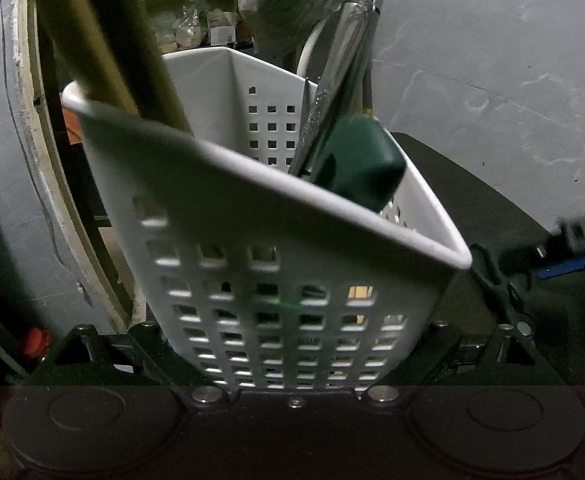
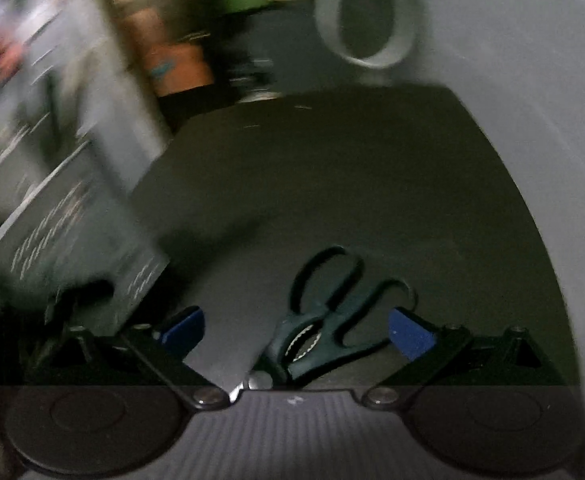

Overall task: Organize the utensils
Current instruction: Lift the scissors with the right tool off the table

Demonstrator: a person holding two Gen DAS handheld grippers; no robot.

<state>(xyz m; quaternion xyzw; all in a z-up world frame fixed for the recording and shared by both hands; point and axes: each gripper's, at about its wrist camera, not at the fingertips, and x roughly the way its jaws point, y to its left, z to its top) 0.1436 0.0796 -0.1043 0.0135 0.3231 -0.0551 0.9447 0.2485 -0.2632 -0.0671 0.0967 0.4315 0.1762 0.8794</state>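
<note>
The left gripper (image 1: 292, 344) has its two black arms on either side of a white plastic basket (image 1: 292, 280) and holds it tipped. The basket has a smooth rim and rows of little square holes. Inside it, toward 1 o'clock, stand a shiny metal handle (image 1: 350, 44) and a dark green handle (image 1: 362, 164) with a round end. A fat tan stick (image 1: 104, 36) leans out toward 11 o'clock. All three point up and out of the basket.

The right gripper (image 2: 298, 330) has its jaws wide, with blue pads (image 2: 410, 336) at 3 and 9 o'clock. Between them, touching neither pad, lie black scissors (image 2: 332, 312) on a dark, flat table (image 2: 372, 168). The scissors' two ring handles point to 12 o'clock, and the blades run down toward 6 o'clock. The basket is a blur at 9 o'clock there. In the left view the scissors (image 1: 492, 280) peek out at 3 o'clock, beside the basket's corner.
</note>
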